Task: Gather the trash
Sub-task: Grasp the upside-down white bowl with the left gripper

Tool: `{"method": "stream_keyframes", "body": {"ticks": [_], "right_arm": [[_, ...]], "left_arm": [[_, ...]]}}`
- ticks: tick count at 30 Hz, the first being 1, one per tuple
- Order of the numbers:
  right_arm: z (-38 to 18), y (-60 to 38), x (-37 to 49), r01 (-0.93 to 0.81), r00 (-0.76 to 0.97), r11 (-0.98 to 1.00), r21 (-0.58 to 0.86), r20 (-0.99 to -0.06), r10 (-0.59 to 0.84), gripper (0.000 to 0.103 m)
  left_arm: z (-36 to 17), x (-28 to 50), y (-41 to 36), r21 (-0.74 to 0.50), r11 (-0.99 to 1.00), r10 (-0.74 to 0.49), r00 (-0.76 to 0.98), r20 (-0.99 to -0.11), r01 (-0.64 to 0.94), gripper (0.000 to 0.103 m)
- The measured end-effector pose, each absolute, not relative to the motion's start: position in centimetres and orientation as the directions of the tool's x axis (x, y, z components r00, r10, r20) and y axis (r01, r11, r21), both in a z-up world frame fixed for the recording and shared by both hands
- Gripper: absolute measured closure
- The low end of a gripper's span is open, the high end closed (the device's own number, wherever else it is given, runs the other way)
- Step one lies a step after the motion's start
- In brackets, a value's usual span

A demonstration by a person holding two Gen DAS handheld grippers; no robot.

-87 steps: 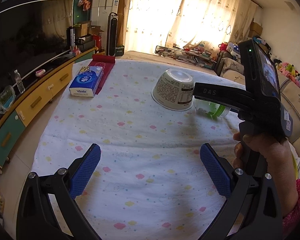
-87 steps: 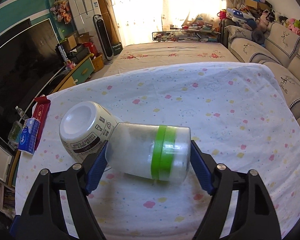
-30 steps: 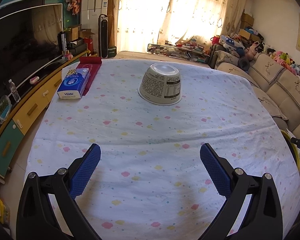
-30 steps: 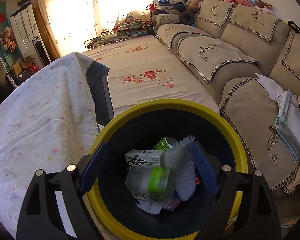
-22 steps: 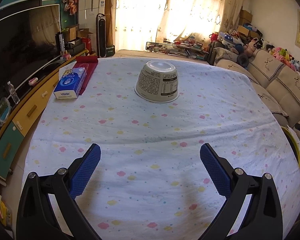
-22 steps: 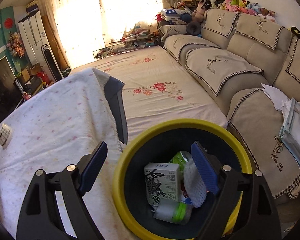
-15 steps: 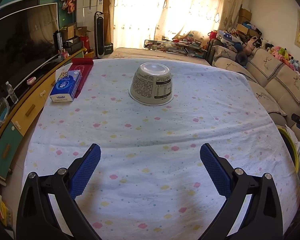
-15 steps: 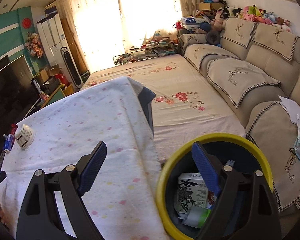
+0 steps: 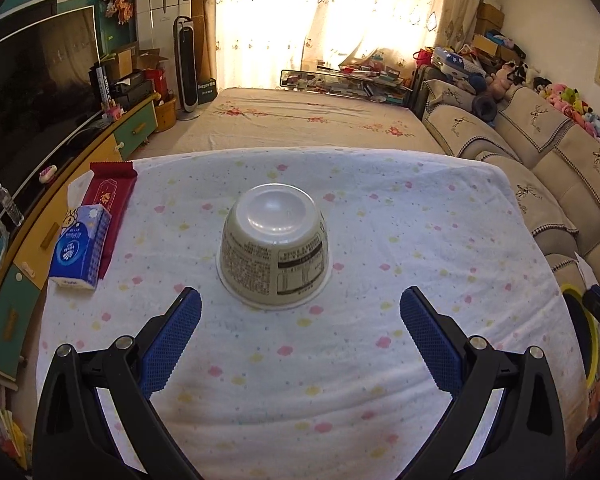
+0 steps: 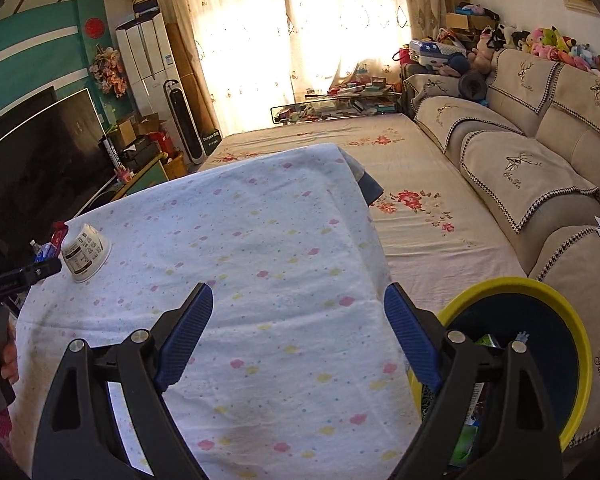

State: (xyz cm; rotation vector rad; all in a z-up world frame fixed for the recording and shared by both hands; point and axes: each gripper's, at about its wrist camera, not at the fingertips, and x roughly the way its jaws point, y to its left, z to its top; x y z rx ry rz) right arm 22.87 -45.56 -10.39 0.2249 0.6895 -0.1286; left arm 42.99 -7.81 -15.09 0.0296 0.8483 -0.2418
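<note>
An upturned paper noodle bowl (image 9: 275, 246) with a printed label stands on the cloth-covered table (image 9: 400, 240). My left gripper (image 9: 300, 312) is open, and the bowl sits just beyond its blue fingertips, between their lines. In the right wrist view the same bowl (image 10: 85, 256) is small at the far left, with the left gripper's tip beside it. My right gripper (image 10: 298, 310) is open and holds nothing, over the table's right edge. The yellow-rimmed trash bin (image 10: 540, 292) stands on the floor beside it, with trash inside, partly hidden by the right finger.
A blue tissue pack (image 9: 80, 252) and a red packet (image 9: 110, 200) lie at the table's left edge. A TV cabinet (image 9: 28, 248) runs along the left, a sofa (image 10: 532, 160) along the right. A person's hand (image 10: 4, 356) shows at the left border.
The bottle held by the right gripper was dropped into the bin; that gripper then swung left, back over the table. The left gripper advanced toward the bowl, which now looms larger.
</note>
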Motion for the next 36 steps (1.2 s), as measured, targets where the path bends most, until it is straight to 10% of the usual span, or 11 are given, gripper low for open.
{"method": "stream_keyframes", "body": {"ticks": [36], "right_arm": [[-11.7, -44.3, 23.6, 0.136, 0.738, 0.979, 0.151, -0.675, 0.002, 0.02]], "left_arm": [[-14.6, 43.5, -9.9, -0.025, 0.983, -0.146, 0.683, -0.716, 0.184, 0.024]]}}
